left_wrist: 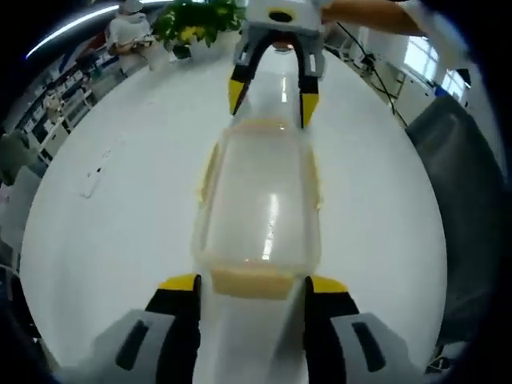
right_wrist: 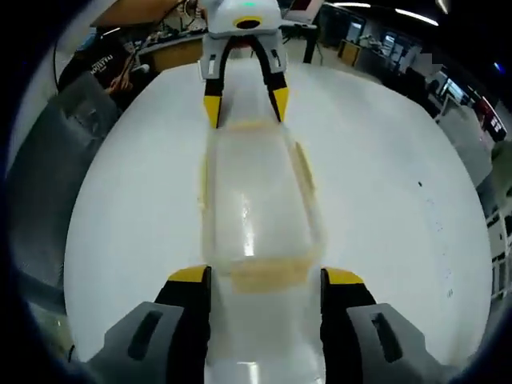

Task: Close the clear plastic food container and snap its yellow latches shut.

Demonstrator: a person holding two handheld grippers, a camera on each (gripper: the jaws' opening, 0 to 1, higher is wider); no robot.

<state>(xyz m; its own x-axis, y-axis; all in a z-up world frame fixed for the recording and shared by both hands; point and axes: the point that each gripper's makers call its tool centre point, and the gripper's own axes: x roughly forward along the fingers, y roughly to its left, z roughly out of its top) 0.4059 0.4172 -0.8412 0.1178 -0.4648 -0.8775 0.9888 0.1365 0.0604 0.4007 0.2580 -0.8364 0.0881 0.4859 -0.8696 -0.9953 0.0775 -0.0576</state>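
A clear plastic food container (left_wrist: 258, 200) with its lid on lies lengthwise on the white table (left_wrist: 120, 240), between the two grippers. Pale yellow latches show along its sides (left_wrist: 210, 172) and at its near end (left_wrist: 248, 282). My left gripper (left_wrist: 254, 286) is open, its jaws standing either side of that end latch. My right gripper (left_wrist: 272, 100) faces it from the far end, also open. In the right gripper view the right gripper (right_wrist: 266, 278) straddles the container's (right_wrist: 256, 192) near end latch (right_wrist: 268, 272), and the left gripper (right_wrist: 246, 108) stands open at the far end.
A grey chair (left_wrist: 464, 184) stands past the table's right edge. A potted plant (left_wrist: 196, 20) and a seated person (left_wrist: 128, 28) are beyond the far edge. A small white object (left_wrist: 92, 182) lies on the table at left. Another person (right_wrist: 104, 64) sits behind the table.
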